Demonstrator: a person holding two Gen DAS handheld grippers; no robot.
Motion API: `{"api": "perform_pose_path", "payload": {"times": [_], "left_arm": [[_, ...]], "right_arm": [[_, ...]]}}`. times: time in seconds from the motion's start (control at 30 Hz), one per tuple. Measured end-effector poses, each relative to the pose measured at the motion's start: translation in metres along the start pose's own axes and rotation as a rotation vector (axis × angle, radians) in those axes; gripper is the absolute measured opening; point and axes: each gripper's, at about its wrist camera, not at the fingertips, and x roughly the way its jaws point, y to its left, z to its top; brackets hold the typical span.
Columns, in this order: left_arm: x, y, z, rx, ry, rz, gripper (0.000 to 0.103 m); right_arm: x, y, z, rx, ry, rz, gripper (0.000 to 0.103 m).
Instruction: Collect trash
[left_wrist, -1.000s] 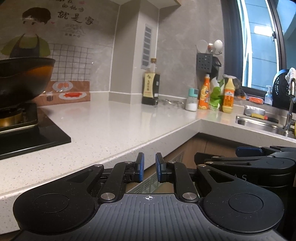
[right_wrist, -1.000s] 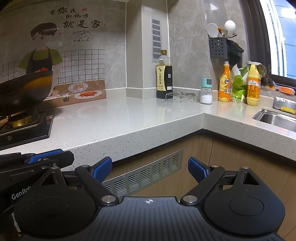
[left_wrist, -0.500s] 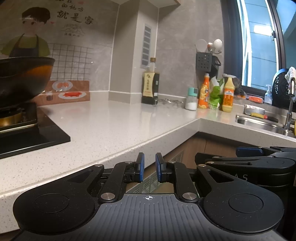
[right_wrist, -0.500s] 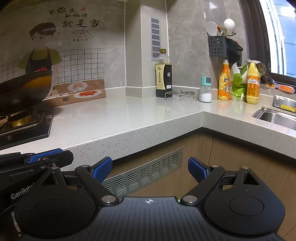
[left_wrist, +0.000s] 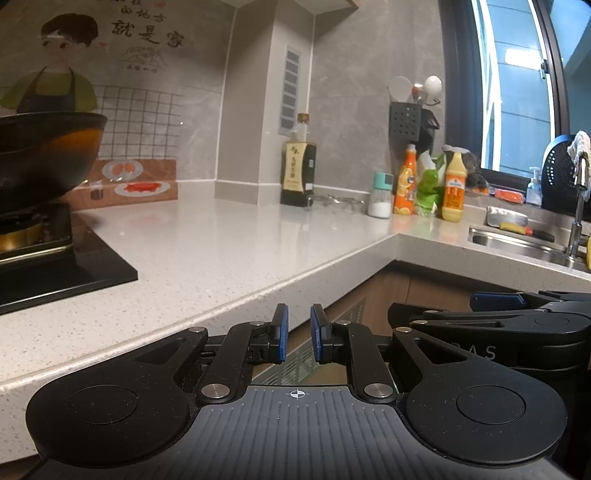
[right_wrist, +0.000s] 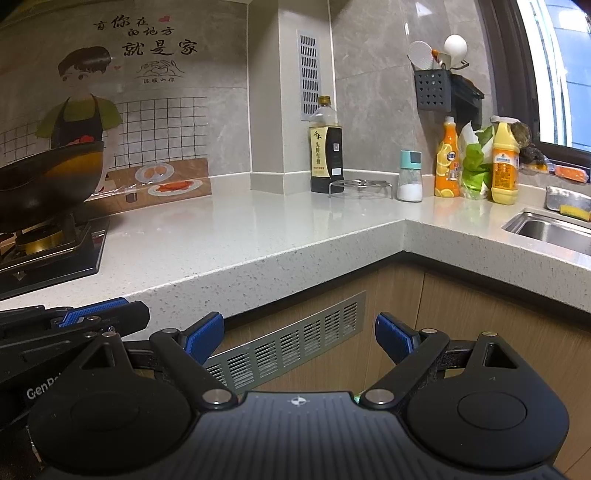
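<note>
Left wrist view: the left gripper (left_wrist: 298, 334) sits at lower centre, its blue pads (left_wrist: 282, 332) drawn close with a narrow gap and nothing between them; the jaws are not fully clenched. Behind it the pale speckled countertop (left_wrist: 229, 251) runs from lower left to the right edge. A dark wok (left_wrist: 44, 147) stands on the stove (left_wrist: 55, 266) at left. The right gripper's body appears at lower right.

Right wrist view: the right gripper (right_wrist: 299, 334) occupies the bottom of the frame, jaws spread wide and released, empty, in front of a slotted vent grille (right_wrist: 291, 339) in the wooden cabinet. A soy sauce bottle (right_wrist: 325, 147) stands at upper centre. Further right stand a salt shaker (right_wrist: 410, 177), an orange bottle (right_wrist: 447, 158), a green-and-white bag (right_wrist: 474, 162) and a yellow bottle (right_wrist: 505, 166). The sink (right_wrist: 546, 229) lies at the right edge. No item can be identified with certainty as trash; the bag is the likeliest candidate.
</note>
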Motion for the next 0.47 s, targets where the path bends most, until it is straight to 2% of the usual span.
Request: {"api": "perform_pose_path", "payload": {"times": [0.47], "left_arm": [[0.0003, -0.0006, 0.0002, -0.011, -0.024, 0.015, 0.017]], "right_arm": [[0.0029, -0.0027, -0.0020, 0.012, 0.013, 0.005, 0.090]]}}
